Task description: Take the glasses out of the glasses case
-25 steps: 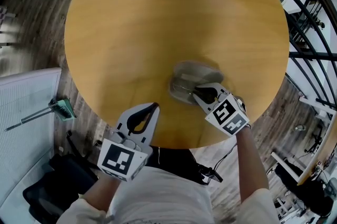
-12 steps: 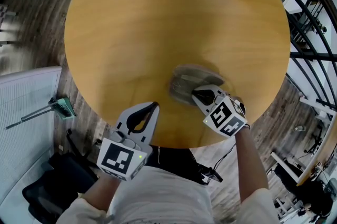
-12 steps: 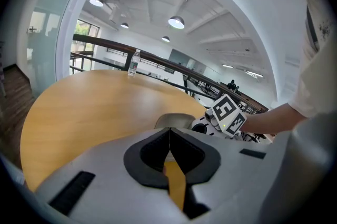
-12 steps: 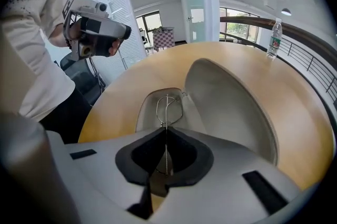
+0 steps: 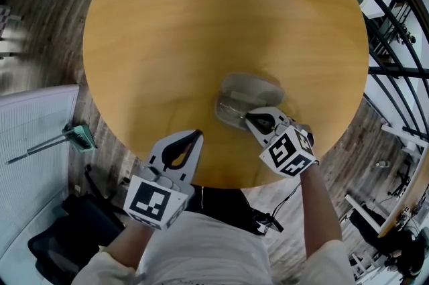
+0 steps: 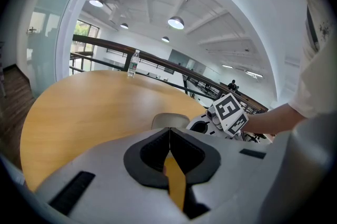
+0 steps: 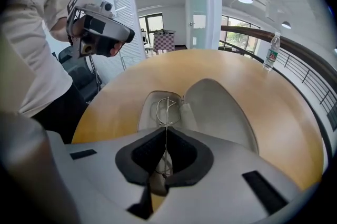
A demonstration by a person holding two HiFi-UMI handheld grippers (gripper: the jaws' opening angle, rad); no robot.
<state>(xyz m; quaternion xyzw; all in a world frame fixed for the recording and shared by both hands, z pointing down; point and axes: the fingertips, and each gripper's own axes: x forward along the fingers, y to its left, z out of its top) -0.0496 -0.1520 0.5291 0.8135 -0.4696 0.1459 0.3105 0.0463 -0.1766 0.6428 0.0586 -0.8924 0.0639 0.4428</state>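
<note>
Pinching glasses (image 7: 167, 110) — right hand-held gripper (image 7: 166, 130)

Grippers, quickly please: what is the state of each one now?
Left gripper: closed, empty.
Right gripper: closed on the thin wire-framed glasses.

Round wooden table (image 5: 201, 29); plank floor (image 5: 40, 22); black railing (image 5: 392, 29); round ceiling lamps (image 6: 176, 22) lit; white ceiling (image 6: 152, 1).

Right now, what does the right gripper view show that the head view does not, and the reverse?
Only the right gripper view: thin wire glasses pinched between the shut jaws of the right gripper, and a water bottle beyond the table. Only the head view: that gripper's marker cube and the wooden floor. Both: the open glasses case, the round table, the left gripper.
</note>
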